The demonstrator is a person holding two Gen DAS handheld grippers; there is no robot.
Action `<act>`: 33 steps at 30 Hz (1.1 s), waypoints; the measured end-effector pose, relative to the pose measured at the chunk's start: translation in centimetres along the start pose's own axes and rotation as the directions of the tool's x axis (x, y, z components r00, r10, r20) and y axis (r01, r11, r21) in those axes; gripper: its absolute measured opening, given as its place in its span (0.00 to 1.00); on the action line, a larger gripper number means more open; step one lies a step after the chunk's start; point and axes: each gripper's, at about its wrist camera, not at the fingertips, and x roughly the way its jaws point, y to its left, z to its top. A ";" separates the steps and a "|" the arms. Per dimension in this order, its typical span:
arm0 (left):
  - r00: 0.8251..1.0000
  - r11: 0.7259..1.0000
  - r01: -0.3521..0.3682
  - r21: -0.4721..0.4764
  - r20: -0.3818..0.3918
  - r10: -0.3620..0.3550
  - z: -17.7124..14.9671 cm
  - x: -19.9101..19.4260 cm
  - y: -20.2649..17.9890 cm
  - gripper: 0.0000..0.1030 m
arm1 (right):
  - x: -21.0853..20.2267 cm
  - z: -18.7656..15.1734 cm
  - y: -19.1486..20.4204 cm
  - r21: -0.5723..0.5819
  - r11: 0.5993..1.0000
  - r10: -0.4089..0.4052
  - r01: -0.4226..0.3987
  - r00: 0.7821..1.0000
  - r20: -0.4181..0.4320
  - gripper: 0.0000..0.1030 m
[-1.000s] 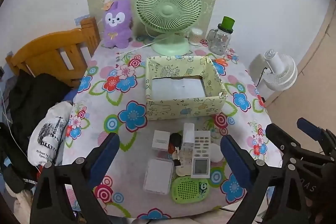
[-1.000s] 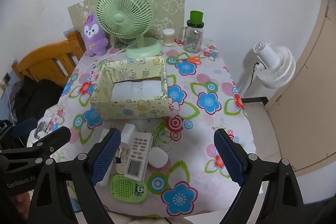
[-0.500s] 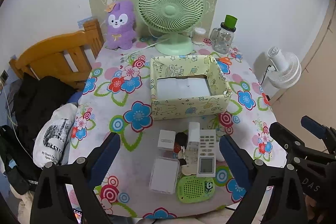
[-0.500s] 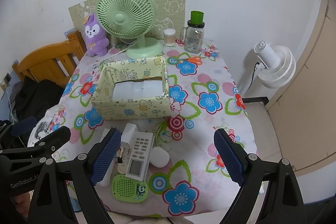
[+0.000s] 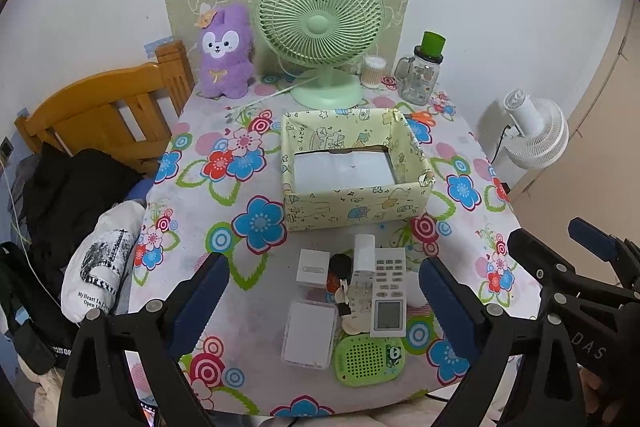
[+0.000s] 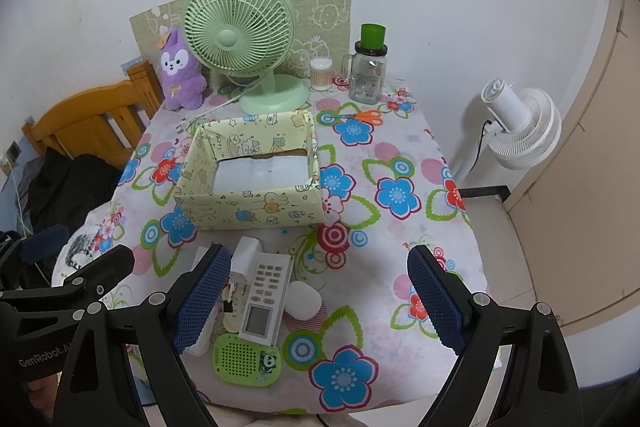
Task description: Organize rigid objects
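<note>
The left gripper (image 5: 324, 303) is held spread wide above the near edge of the table, nothing between its blue pads (image 5: 200, 297). The right gripper (image 6: 320, 301) is likewise spread apart and empty, raised over the same near edge; its arm can be seen at the right of the left wrist view.

Below and between the left fingers a cluster of small items is laid out on the flowered tablecloth (image 5: 224, 211). A white remote control (image 5: 388, 291) is seen lying flat with its display toward the near edge, touching a white charger plug (image 5: 363, 259) on its left. A small white box (image 5: 312, 266) is placed just left of that, with a dark object between them that is too small to identify. A larger flat white case (image 5: 310, 335) is found nearer the edge, and beside it a green speaker (image 5: 370, 357) with a panda mark, partly overlapped by the remote. A white round piece (image 6: 305, 301) is tucked against the remote's right side.

Beyond the cluster, the yellow patterned box (image 5: 356, 205) is set open near the middle of the table, white lining visible inside. Further back a green desk fan (image 5: 320, 27), a purple plush rabbit (image 5: 226, 53), a cotton-swab jar (image 5: 374, 71) and a glass mug with a green lid (image 5: 420, 75) are lined along the wall. Orange scissors (image 6: 362, 117) are lying behind the box. A white floor fan (image 5: 534, 133) is standing off to the right, a wooden chair (image 5: 100, 115) to the left.
</note>
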 end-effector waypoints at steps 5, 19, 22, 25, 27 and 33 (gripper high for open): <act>1.000 1.000 -0.012 0.005 -0.004 0.012 0.1 0.0 -0.1 0.94 | -0.2 0.2 0.0 -0.007 1.000 -0.008 0.008 1.000 0.004 0.90; 0.999 0.999 -0.026 0.030 0.020 0.025 0.3 -0.1 -0.7 0.94 | -0.2 0.4 0.0 -0.013 1.000 -0.011 0.011 1.000 0.004 0.90; 0.999 0.999 -0.038 0.039 0.023 0.037 0.3 -0.1 -0.9 0.94 | 0.0 0.5 -0.1 -0.015 1.000 -0.012 0.012 1.000 -0.001 0.90; 0.999 0.999 -0.034 0.038 0.028 0.033 0.3 0.0 -0.9 0.94 | 0.0 0.6 -0.2 -0.015 1.000 -0.012 0.012 1.000 -0.002 0.90; 0.999 0.999 -0.030 0.038 0.029 0.029 0.2 0.0 -0.9 0.93 | 0.0 0.5 -0.2 -0.016 1.000 -0.010 0.010 1.000 -0.003 0.90; 0.999 0.999 -0.028 0.038 0.021 0.027 0.3 0.3 -1.0 0.93 | 0.4 0.7 -0.4 -0.009 1.000 -0.004 0.004 1.000 -0.008 0.90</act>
